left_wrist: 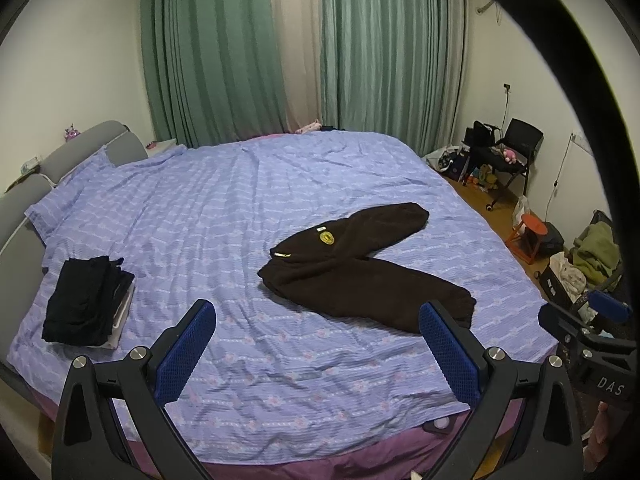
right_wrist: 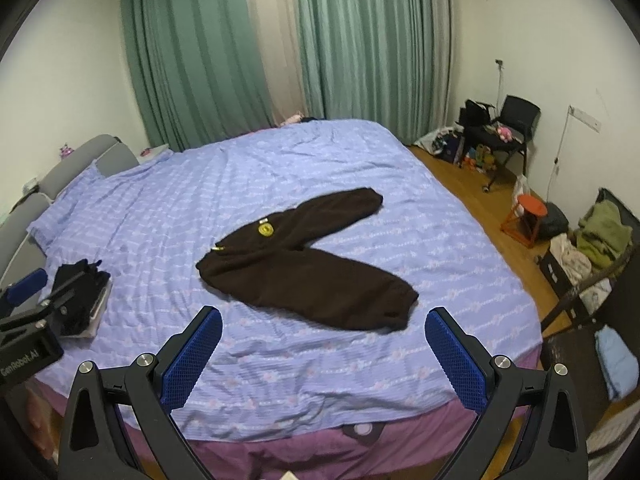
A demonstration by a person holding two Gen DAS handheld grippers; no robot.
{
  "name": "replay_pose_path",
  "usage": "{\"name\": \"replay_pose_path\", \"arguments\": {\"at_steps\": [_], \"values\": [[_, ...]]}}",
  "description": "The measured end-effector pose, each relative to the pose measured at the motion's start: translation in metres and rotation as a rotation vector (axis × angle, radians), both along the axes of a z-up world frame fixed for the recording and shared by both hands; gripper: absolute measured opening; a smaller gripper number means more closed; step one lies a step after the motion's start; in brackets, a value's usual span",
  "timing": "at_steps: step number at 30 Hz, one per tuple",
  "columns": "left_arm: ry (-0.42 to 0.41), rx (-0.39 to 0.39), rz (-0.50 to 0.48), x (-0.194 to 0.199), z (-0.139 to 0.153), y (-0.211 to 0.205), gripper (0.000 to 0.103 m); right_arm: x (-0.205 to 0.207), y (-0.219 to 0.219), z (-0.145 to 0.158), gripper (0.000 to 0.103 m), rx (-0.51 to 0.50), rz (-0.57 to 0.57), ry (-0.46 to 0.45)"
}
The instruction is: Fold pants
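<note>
Dark brown pants [left_wrist: 360, 268] with a yellow badge lie spread on the purple bed sheet [left_wrist: 224, 216], legs splayed apart to the right; they also show in the right wrist view [right_wrist: 308, 268]. My left gripper [left_wrist: 318, 320] is open and empty, held above the bed's near edge, short of the pants. My right gripper [right_wrist: 324, 326] is open and empty, also near the bed's front edge, just short of the nearer leg cuff. The right gripper shows at the right edge of the left wrist view [left_wrist: 592, 328], and the left gripper at the left edge of the right wrist view [right_wrist: 32, 312].
A stack of folded dark clothes [left_wrist: 88, 300] sits on the bed's left side. A grey headboard [left_wrist: 24, 208] is at the left. Green curtains [left_wrist: 224, 48] hang behind. A black chair [right_wrist: 508, 128], an orange stool [right_wrist: 528, 216] and clothes piles [right_wrist: 600, 236] stand on the floor at right.
</note>
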State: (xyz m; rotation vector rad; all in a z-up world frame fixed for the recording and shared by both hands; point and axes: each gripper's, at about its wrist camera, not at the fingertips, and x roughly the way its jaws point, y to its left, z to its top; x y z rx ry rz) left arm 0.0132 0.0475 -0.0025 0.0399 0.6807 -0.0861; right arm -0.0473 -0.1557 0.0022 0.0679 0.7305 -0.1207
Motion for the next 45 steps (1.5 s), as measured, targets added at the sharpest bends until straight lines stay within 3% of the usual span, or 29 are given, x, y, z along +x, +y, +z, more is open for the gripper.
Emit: {"name": "replay_pose_path", "arguments": {"at_steps": [10,21,25,30,38,41,45], "values": [[0.039,0.034,0.052,0.028,-0.029,0.030,0.103,0.035,0.026,-0.033,0.102,0.035,0.023,0.042],[0.034,0.010,0.036,0.101,-0.057,0.024,0.103,0.101,0.005,-0.065,0.102,0.124,-0.033,0.066],[0.098,-0.005,0.041,0.138,-0.080,0.019,0.103,0.141,-0.005,-0.097,0.102,0.179,-0.032,0.146],[0.199,-0.018,0.048,0.189,-0.131,0.017,0.103,0.176,-0.016,-0.148,0.102,0.246,-0.065,0.227],[0.359,0.029,0.071,0.252,-0.229,0.016,0.103,0.215,-0.040,-0.260,0.100,0.382,-0.177,0.375],[0.415,0.019,0.082,0.270,-0.258,0.018,0.103,0.220,-0.051,-0.289,0.094,0.426,-0.226,0.440],[0.456,0.016,0.074,0.285,-0.285,0.016,0.103,0.225,-0.062,-0.311,0.093,0.449,-0.270,0.467]]}}
